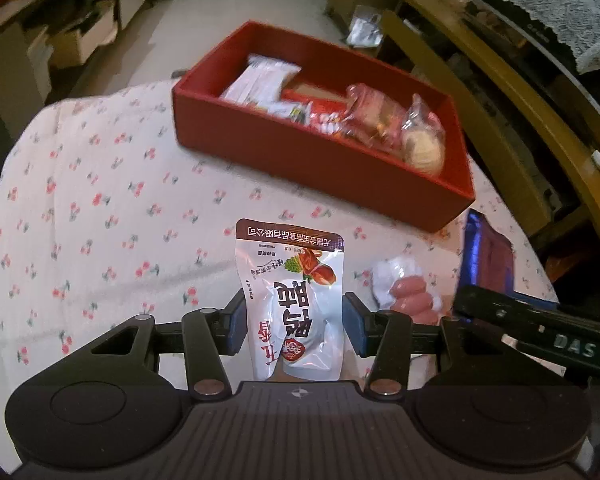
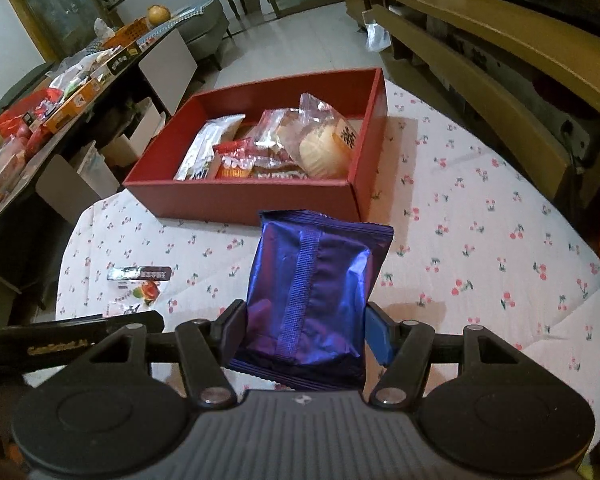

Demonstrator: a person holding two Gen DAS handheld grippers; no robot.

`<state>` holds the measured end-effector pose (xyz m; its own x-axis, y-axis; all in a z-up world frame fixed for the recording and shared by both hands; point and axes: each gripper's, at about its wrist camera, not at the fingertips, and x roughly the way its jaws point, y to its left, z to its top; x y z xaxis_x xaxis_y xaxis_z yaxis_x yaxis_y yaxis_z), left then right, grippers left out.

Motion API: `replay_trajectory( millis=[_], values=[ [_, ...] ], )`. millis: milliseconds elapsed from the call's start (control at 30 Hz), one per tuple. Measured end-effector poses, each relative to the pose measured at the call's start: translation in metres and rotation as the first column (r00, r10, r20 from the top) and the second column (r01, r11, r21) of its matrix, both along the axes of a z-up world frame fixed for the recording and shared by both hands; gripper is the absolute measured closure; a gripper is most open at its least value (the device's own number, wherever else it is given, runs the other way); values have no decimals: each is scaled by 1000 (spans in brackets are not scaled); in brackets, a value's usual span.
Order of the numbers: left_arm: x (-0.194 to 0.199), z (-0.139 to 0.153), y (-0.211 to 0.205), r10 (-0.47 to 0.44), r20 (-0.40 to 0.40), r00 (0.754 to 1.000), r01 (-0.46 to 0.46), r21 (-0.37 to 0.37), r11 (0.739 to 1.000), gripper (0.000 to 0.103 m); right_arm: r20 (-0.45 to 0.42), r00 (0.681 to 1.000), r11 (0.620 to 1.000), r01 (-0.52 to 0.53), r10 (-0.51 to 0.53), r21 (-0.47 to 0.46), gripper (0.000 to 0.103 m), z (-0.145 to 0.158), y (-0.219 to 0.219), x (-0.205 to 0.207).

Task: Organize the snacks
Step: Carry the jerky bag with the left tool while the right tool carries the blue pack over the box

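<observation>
A white snack pouch (image 1: 296, 280) with brown top band and red lettering sits between the pads of my left gripper (image 1: 294, 320), which is shut on it just above the cloth. My right gripper (image 2: 306, 332) is shut on a shiny purple foil packet (image 2: 312, 288), held upright. Ahead of both stands a red box (image 1: 300, 160) with several wrapped snacks inside, among them white sachets and a cake in clear wrap (image 2: 324, 148). A pack of small pink sausages (image 1: 408, 292) lies on the cloth between the two grippers. The right wrist view shows the white pouch (image 2: 140, 284) at lower left.
The box rests on a round table covered by a white cherry-print cloth (image 1: 100, 200). A long wooden cabinet (image 2: 500, 60) runs along the right. A dark side table (image 2: 60, 88) piled with goods stands to the left, across tiled floor.
</observation>
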<state>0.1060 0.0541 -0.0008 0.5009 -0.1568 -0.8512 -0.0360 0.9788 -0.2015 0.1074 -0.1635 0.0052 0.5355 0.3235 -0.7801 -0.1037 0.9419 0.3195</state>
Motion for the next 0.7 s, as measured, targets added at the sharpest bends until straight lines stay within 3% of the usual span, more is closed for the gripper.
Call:
replay_trajectory(
  millis=[467, 700],
  values=[
    [40, 23, -8, -23, 72, 997, 25, -29, 999, 46, 50, 999, 999, 13, -15, 49, 31, 19, 6, 34],
    [46, 18, -15, -43, 55, 998, 46, -51, 998, 46, 43, 999, 996, 19, -23, 86, 31, 21, 4, 43]
  ],
)
